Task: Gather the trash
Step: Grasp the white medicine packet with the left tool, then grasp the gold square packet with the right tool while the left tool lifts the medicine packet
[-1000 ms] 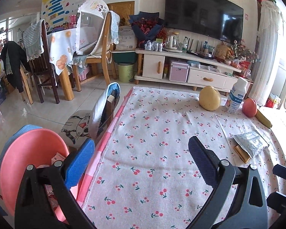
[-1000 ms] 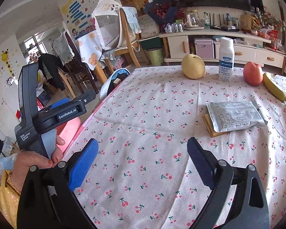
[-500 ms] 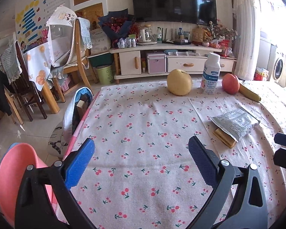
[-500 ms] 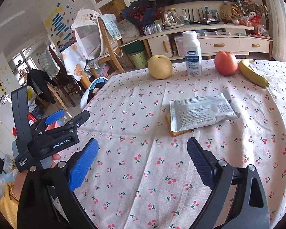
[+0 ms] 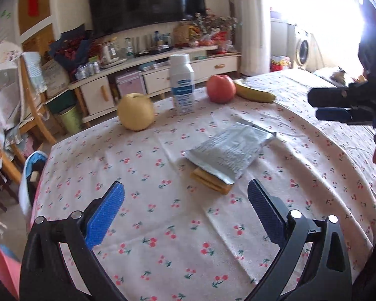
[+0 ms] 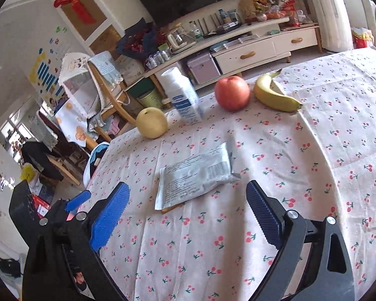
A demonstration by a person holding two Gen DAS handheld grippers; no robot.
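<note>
Left wrist view: the left claw [image 5: 185,200] is seen spread wide above the near part of the desk [image 5: 163,238], with nothing between its blue pads. Just beyond its tips a silver wrapper [image 5: 229,151] lies flat near the middle of the cherry-print cloth, its near end resting on a tan biscuit [image 5: 210,181] that sticks out from under it. Along the far edge of the desk a pear [image 5: 135,112], a white bottle [image 5: 181,85], an apple [image 5: 221,88] and a banana [image 5: 254,94] are lined up from left to right; the bottle stands upright, and the apple and banana are touching or nearly so. At the right edge of this view the right claw [image 5: 331,106] is seen side-on, well apart from the wrapper; from here its two fingers look close together.

In the right wrist view the right claw [image 6: 185,202] is shown spread wide and empty, held over the desk [image 6: 313,175] with the wrapper [image 6: 195,175] just ahead of its tips. A sliver of the biscuit [image 6: 171,208] shows under the wrapper's near corner. The pear [image 6: 152,123], bottle [image 6: 183,96], apple [image 6: 232,93] and banana [image 6: 274,96] are seen along the far edge. Part of the left claw shows at the lower left, off the desk's left edge.
</note>
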